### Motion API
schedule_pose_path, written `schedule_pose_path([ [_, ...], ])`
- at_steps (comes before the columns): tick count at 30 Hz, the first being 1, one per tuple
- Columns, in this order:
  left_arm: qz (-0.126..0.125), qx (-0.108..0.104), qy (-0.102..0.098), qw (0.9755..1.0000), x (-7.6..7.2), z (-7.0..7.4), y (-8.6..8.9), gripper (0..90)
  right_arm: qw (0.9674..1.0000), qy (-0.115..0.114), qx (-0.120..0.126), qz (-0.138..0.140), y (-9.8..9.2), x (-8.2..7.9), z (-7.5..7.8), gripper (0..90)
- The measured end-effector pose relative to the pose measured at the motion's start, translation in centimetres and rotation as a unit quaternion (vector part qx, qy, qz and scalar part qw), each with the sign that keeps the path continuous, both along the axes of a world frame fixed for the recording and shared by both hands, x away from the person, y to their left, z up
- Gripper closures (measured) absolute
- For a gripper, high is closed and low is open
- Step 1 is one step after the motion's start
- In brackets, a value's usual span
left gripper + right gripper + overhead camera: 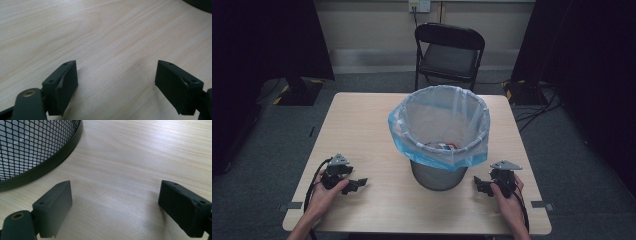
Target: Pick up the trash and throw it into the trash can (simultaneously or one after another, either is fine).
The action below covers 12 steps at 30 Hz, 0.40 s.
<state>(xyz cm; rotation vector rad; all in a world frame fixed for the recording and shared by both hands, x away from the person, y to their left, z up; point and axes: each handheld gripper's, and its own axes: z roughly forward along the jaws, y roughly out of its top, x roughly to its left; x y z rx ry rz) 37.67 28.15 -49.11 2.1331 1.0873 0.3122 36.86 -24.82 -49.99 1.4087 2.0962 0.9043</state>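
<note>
A black mesh waste bin stands in the middle of the wooden table, lined with a clear blue bag folded over its rim. Some small items lie at the bottom of the bag. My left gripper rests on the table to the bin's left, open, with bare wood between its jaws. On the bin's right sits my right gripper, open as well, nothing between its jaws. The bin's mesh wall and base ring fill the upper left of the right gripper view.
A black folding chair stands behind the table's far edge. Dark curtains hang at both sides, with stand bases and cables on the grey floor. A hand holds each gripper near the table's front edge.
</note>
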Motion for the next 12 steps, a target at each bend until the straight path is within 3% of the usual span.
schedule_pose_path([
  [2, 0.009, -0.002, -0.012, 0.9999, -0.22, -0.23, -0.25, 17.4, 1.0, 0.0, 0.0, 0.0, 0.0, 0.0, 0.0, 11.1],
  [7, 0.011, 0.022, -0.056, 0.9981, -0.86, -0.94, -0.86, 14.8, 1.0, 0.0, 0.0, 0.0, 0.0, 0.0, 0.0, 11.1],
  [12, 0.016, 0.02, -0.054, 0.9982, -0.91, -0.97, -0.99, 13.7, 1.0, 0.0, 0.0, 0.0, 0.0, 0.0, 0.0, 11.1],
])
